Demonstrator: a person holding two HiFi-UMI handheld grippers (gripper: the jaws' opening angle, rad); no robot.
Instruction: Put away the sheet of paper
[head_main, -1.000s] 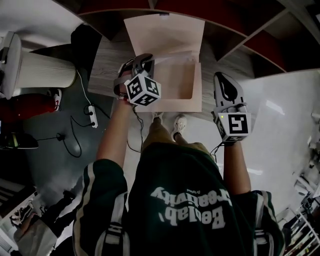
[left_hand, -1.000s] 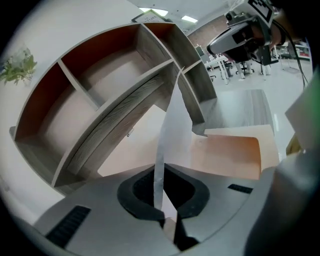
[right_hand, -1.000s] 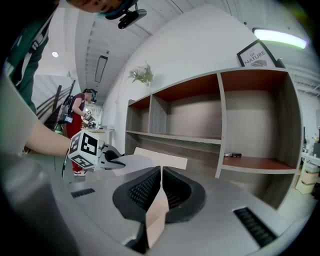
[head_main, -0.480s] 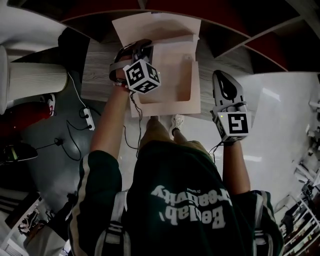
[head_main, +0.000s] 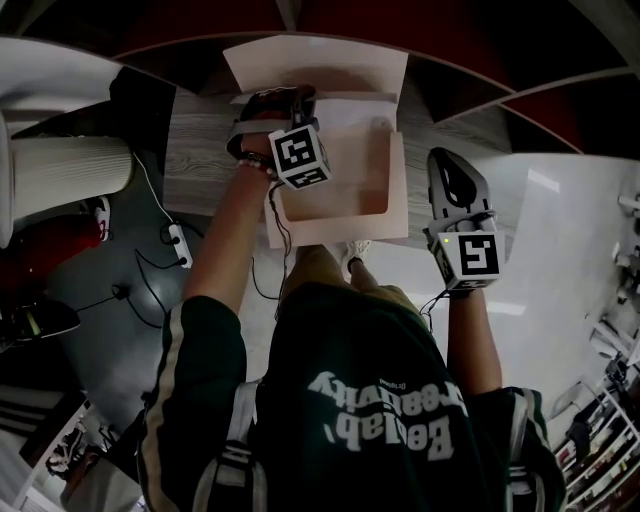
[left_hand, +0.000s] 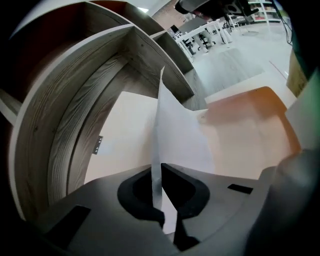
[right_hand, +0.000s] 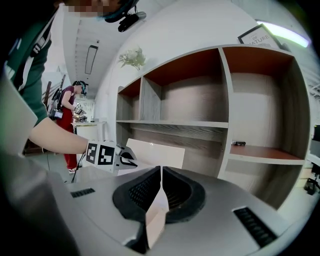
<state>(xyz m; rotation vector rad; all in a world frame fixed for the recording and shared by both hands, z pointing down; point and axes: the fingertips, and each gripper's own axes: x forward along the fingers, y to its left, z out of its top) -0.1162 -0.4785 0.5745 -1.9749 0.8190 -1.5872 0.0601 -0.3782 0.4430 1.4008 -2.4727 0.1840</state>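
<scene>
Just two grippers (head_main: 290, 98) (head_main: 447, 160), one sheet (left_hand: 175, 135), one scrap (right_hand: 157, 215)

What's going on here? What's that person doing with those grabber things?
A person is putting a sheet of paper away. The left gripper is pinched shut on the paper and holds it on edge over an open box that lies on a wooden shelf. The paper isn't lying flat in the box yet. The right gripper is off to the side with its jaws together, away from the box.
</scene>
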